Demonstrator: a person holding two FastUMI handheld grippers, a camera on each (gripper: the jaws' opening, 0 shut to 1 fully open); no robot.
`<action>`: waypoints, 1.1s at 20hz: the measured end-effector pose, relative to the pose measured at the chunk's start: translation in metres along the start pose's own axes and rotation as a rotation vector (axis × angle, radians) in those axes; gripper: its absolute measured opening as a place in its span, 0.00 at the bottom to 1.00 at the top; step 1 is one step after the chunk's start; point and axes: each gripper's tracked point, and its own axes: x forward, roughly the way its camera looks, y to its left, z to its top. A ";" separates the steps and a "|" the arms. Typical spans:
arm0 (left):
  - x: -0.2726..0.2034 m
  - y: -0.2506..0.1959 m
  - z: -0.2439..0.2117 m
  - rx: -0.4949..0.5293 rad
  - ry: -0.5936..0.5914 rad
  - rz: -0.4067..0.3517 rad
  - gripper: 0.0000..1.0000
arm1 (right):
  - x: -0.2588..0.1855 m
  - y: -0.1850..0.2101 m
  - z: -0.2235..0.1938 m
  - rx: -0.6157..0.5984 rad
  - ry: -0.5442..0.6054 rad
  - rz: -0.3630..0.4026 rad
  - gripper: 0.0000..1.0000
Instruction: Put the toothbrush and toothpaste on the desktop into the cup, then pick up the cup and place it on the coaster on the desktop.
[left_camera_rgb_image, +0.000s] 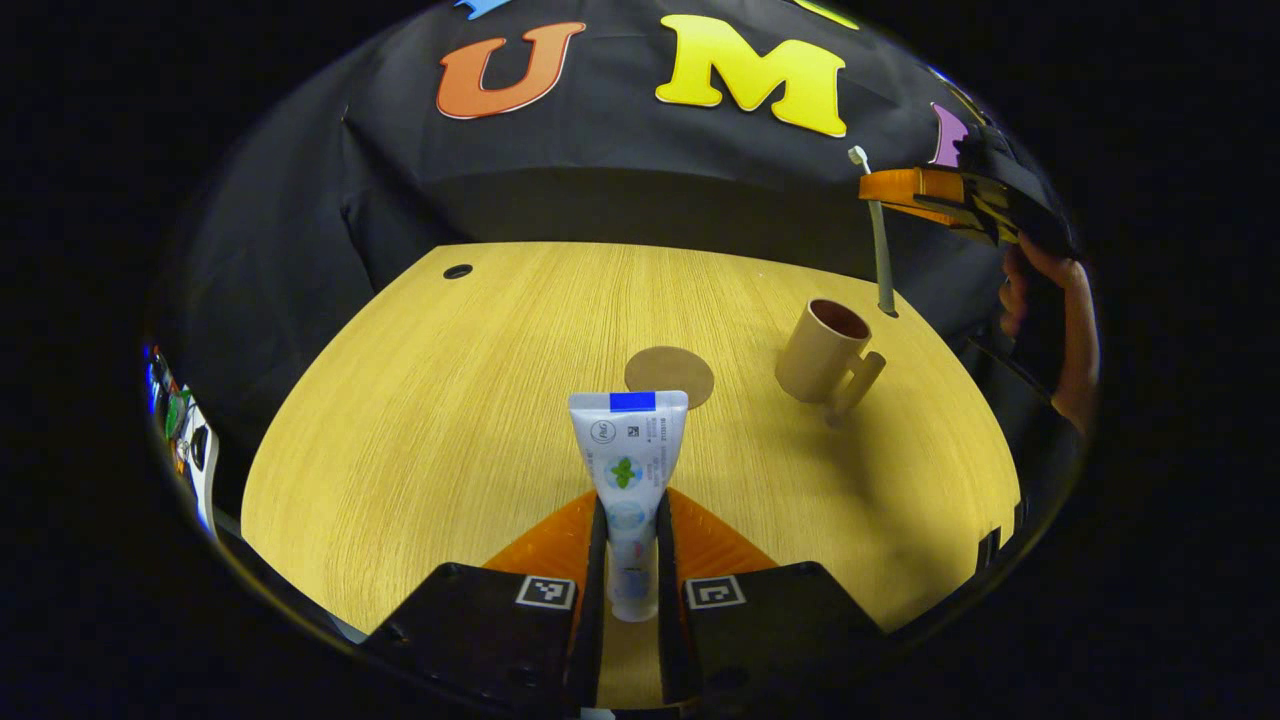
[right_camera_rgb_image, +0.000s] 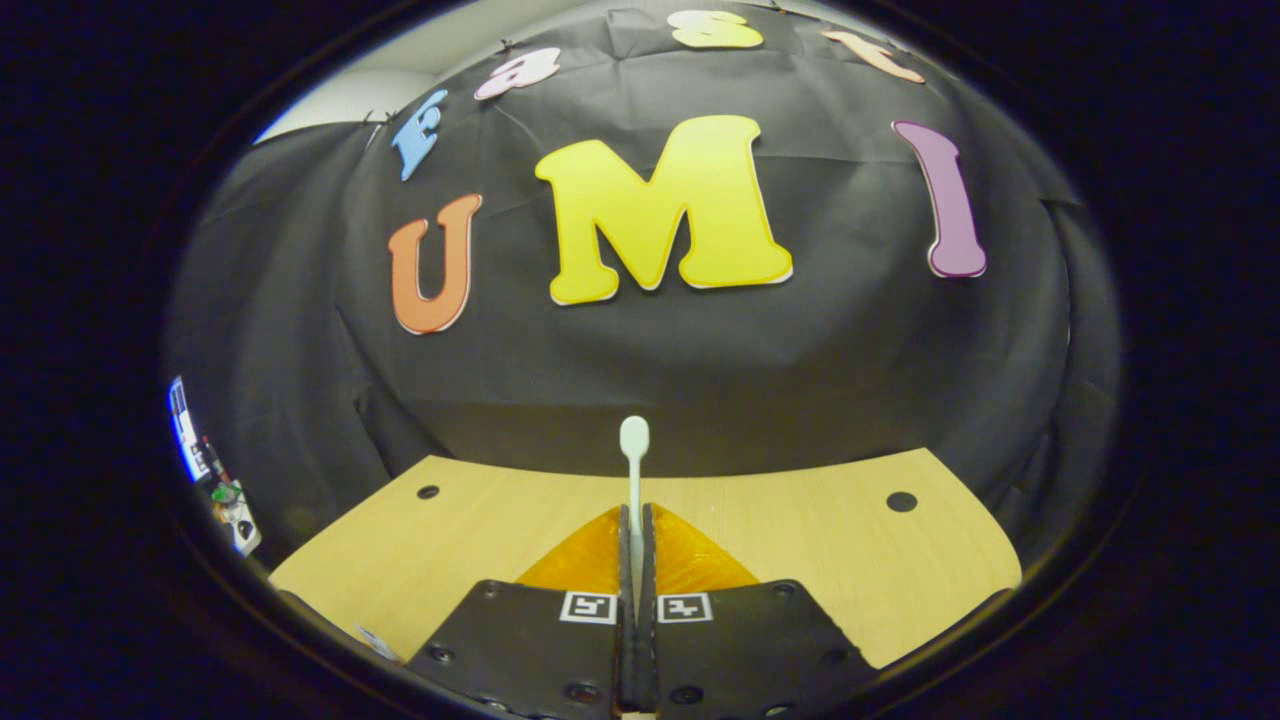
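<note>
A: What has the left gripper (left_camera_rgb_image: 632, 520) got?

B: Its two fingers are pinched on the toothpaste (left_camera_rgb_image: 628, 470). The tube stands up between them, cap end low at the near side and flat crimped end pointing away toward the far edge of the desk (left_camera_rgb_image: 420, 420).

A: And beyond the tube?

B: Just past its far end lies the round coaster (left_camera_rgb_image: 669, 375), flat on the wood. Right of the coaster, a little apart from it, is the cup (left_camera_rgb_image: 822, 352), tilted in this view, handle toward the near right.

A: The right gripper?

B: In the left gripper view the right gripper (left_camera_rgb_image: 925, 195) hangs above and just right of the cup, a hand (left_camera_rgb_image: 1050, 320) behind it. The toothbrush (left_camera_rgb_image: 880, 240) hangs down from it, lower end beside the cup's far rim; whether it touches I cannot tell.

A: From its own camera?

B: There the right gripper (right_camera_rgb_image: 636, 545) has its fingers pressed together on the toothbrush (right_camera_rgb_image: 634, 470), whose head sticks out beyond them toward the far wall.
</note>
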 end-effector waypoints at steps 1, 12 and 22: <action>-0.001 -0.002 0.004 0.010 -0.007 0.001 0.26 | 0.005 0.000 -0.001 0.006 -0.004 0.005 0.00; 0.000 -0.022 0.045 0.036 -0.064 -0.006 0.26 | 0.057 -0.020 -0.025 0.016 -0.028 -0.023 0.00; -0.003 -0.034 0.087 0.027 -0.144 -0.005 0.25 | 0.039 -0.022 -0.057 0.036 0.035 -0.003 0.24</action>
